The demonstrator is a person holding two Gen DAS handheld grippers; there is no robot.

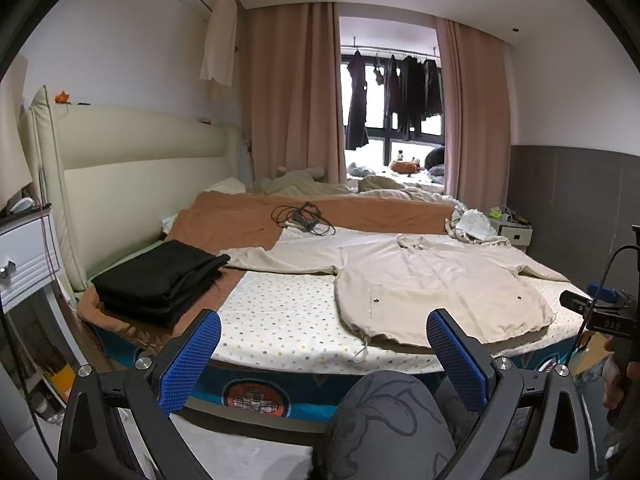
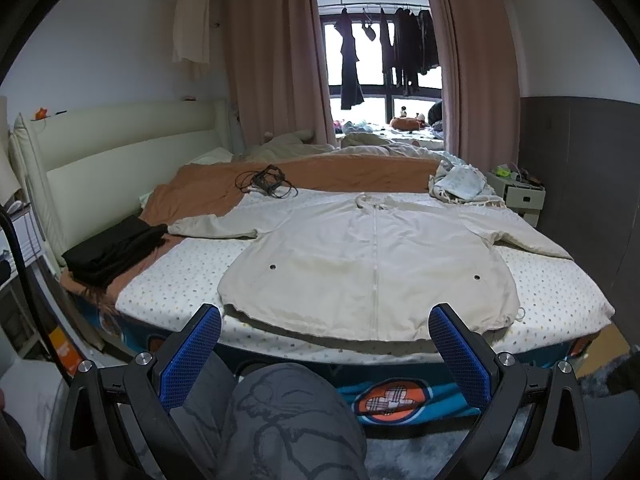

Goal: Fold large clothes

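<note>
Softly creased, a cream zip-front jacket (image 2: 372, 264) lies flat on the dotted bed sheet (image 2: 180, 280), sleeves spread, hem at the near edge. Folded black clothes (image 2: 116, 248) sit to its left, tangled cables (image 2: 266, 182) beyond. Left gripper (image 1: 324, 354) and right gripper (image 2: 325, 352) both gape, released, empty.

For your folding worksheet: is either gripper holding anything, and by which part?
Nothing is held. The left gripper and right gripper are open, short of the beige jacket.
</note>
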